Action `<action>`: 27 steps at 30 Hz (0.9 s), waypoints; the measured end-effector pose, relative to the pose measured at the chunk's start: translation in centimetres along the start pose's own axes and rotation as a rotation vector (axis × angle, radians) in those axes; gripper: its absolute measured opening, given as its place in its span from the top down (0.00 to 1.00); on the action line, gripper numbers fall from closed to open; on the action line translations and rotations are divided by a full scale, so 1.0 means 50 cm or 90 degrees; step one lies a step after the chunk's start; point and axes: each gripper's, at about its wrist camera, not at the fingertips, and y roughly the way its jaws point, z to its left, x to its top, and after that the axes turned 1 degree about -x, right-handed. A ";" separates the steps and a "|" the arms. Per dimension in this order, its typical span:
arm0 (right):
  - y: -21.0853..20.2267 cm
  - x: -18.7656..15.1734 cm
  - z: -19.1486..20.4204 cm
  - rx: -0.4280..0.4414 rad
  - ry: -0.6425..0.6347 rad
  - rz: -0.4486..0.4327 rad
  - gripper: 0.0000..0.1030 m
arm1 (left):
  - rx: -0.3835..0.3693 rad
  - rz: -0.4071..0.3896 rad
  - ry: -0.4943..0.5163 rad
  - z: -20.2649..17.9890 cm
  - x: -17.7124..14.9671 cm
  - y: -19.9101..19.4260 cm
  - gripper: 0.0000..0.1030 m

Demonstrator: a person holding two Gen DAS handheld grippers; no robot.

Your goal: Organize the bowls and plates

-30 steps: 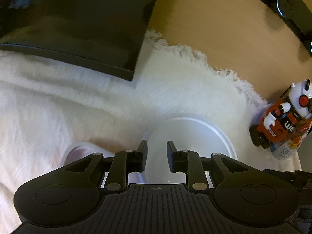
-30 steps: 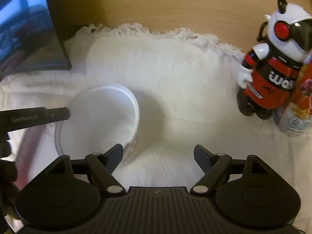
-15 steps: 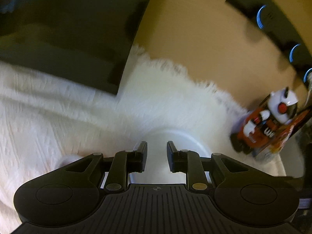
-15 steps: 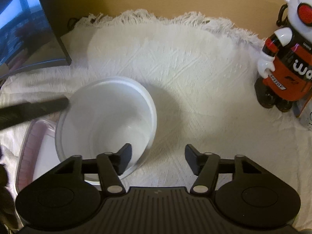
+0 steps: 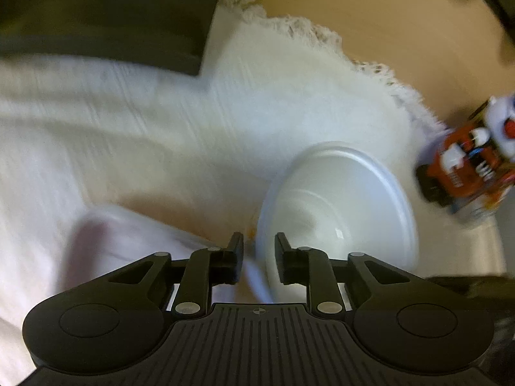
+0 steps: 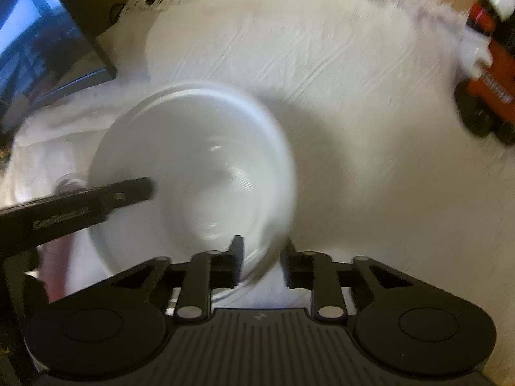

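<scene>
Left wrist view. Shows the left gripper [image 5: 258, 254] clenched to a narrow gap on the rim of the white bowl [image 5: 338, 206]; thin rim wall sits between the two pads. Places the bowl at centre right, over the white fringed cloth [image 5: 161, 135], with its opening facing the camera. Shows a pale pink-tinted container [image 5: 96, 238] near left, just beside the bowl; too blurred to identify further. Shows a dark monitor [image 5: 103, 9] far left, resting on the cloth. Shows a red, white and black toy robot [image 5: 466, 167] at the right edge, apart from the bowl. Shows the wooden tabletop [image 5: 386, 16] beyond the cloth fringe.

Right wrist view. Shows the right gripper [image 6: 261, 259] grasping the near rim of the white bowl [image 6: 193, 160]; jaws have just been closing, with the rim between them. Places the bowl left of centre on the white fringed cloth [image 6: 354, 112]. Shows one finger of the left gripper [image 6: 128, 191] entering from the left and crossing the bowl's left rim into the bowl. Shows the monitor [image 6: 38, 48] far left and the toy robot [image 6: 489, 77] far right, well apart from the bowl. Heavy motion blur throughout.
</scene>
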 end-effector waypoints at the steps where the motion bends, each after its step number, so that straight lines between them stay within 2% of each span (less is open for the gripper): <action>1: -0.007 -0.005 0.002 0.003 0.001 -0.005 0.81 | 0.011 -0.006 0.010 -0.014 -0.003 -0.011 0.78; 3: -0.038 -0.017 0.006 -0.004 -0.015 -0.035 0.81 | 0.015 -0.027 0.039 -0.049 -0.010 -0.037 0.78; 7: -0.132 -0.049 -0.003 -0.036 -0.050 -0.106 0.81 | -0.004 -0.053 0.055 -0.125 -0.021 -0.096 0.78; 11: -0.230 -0.092 -0.053 -0.052 -0.036 -0.147 0.81 | -0.020 -0.060 0.104 -0.232 -0.044 -0.138 0.78; 19: -0.403 -0.209 -0.213 -0.083 0.054 -0.189 0.80 | -0.101 -0.036 0.193 -0.424 -0.130 -0.170 0.78; 23: -0.451 -0.274 -0.270 -0.106 0.084 -0.195 0.78 | -0.124 -0.011 0.235 -0.495 -0.176 -0.172 0.78; 27: -0.465 -0.323 -0.315 -0.108 0.115 -0.186 0.78 | -0.135 0.012 0.264 -0.539 -0.215 -0.171 0.78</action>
